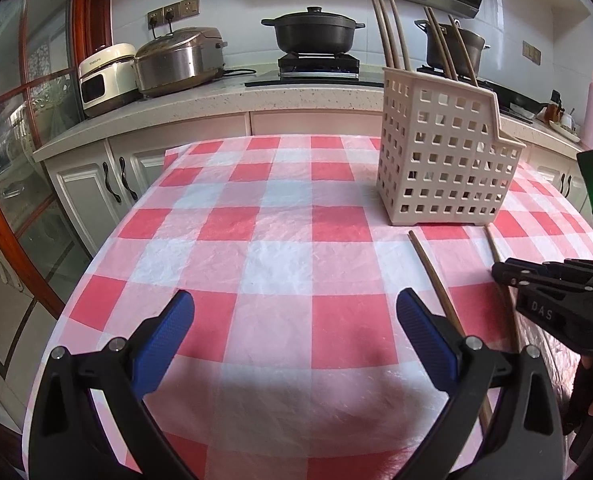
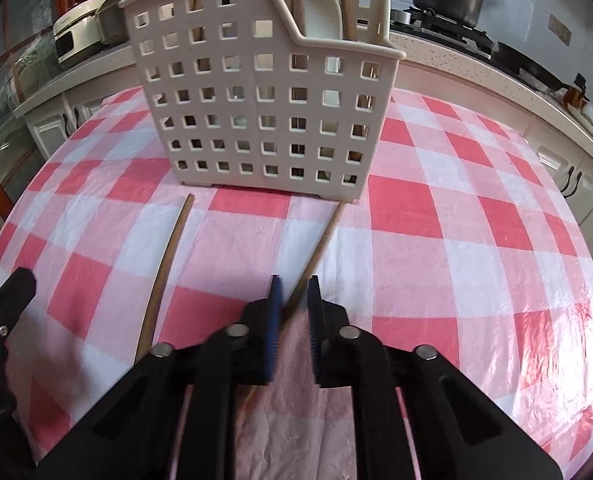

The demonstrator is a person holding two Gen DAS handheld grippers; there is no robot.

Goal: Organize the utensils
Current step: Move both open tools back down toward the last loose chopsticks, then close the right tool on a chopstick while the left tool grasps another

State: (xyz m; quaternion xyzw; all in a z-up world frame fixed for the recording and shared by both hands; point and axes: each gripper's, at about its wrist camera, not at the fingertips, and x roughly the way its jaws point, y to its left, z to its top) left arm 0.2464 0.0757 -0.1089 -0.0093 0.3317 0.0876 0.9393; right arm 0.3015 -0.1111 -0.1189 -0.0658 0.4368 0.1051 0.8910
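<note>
My right fingers (image 2: 295,300) sit low at the centre of the right wrist view, drawn almost together on a brown chopstick (image 2: 321,242). The blue pads (image 2: 275,320) press its sides, and the stick runs from between them up and to the right, its far tip ending just beside the lower right corner of the beige utensil basket (image 2: 256,92). The lower part of the stick is hidden under my fingers.

A second chopstick (image 2: 167,264) lies flat on the red-and-white checked cloth of the desk (image 2: 476,260), left of the first and apart from it, its upper tip near the basket's lower left corner.

The basket stands upright in the upper middle of that view. More brown chopsticks and a white spoon-like piece stand inside it, in the lower compartment on the right.

My left fingers (image 1: 294,322) are spread wide at the bottom of the left wrist view, with nothing between them but the cloth. There the basket (image 1: 444,152) stands at upper right, both loose chopsticks (image 1: 436,276) lie below it, and my right gripper (image 1: 556,300) comes in from the right edge.
</note>
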